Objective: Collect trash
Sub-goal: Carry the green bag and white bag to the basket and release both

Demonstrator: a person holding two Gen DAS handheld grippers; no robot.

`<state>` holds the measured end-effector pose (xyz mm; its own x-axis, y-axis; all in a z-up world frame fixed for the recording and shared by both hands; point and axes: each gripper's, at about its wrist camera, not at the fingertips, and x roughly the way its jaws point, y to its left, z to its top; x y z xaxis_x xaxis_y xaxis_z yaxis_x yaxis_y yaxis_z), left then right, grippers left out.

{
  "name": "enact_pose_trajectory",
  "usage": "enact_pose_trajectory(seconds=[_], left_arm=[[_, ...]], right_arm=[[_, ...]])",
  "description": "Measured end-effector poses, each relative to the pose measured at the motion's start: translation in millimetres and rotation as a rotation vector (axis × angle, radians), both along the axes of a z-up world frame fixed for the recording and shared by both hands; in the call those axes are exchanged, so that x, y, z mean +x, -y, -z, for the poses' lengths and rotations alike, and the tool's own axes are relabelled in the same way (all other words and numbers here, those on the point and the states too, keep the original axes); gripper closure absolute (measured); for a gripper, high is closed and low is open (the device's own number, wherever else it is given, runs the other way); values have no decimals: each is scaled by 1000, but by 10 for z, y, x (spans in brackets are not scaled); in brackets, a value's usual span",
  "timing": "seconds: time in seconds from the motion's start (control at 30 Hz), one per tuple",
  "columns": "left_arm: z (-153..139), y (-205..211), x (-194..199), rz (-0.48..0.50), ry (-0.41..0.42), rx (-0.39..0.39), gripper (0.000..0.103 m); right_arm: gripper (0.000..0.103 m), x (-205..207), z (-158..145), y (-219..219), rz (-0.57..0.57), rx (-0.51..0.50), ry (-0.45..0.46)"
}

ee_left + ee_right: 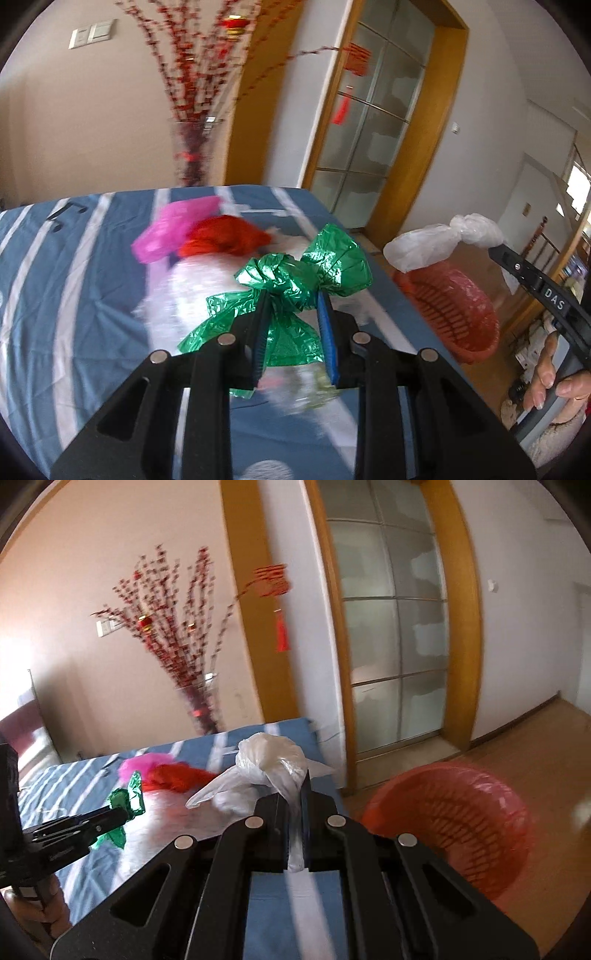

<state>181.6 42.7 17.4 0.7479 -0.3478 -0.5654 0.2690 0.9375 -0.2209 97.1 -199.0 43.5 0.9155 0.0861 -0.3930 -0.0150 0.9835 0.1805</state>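
Left tongs (291, 325) clamped on the knotted green bag (306, 273); right tongs (293, 819) pressed together on the neck of the knotted white bag (269, 764); both bags held above the striped bed (74, 258), the red basket (454, 819) just beside its edge; pink bag (173, 229) and red bag (225, 236) lie farther from the basket. Film judged light, soft, slippery; the knot gives the surest hold.
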Motion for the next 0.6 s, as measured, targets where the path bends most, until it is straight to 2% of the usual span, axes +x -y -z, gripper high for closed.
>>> enact_pose_trajectory(seconds=[0.33,0.6], left_arm=[[21,832,98,148,-12,2,77],[54,1470,142,246,-30,1,77]], right_arm=[[98,-176,141,693,180,3,-15],[98,-272,238,1096,262,25,-28]])
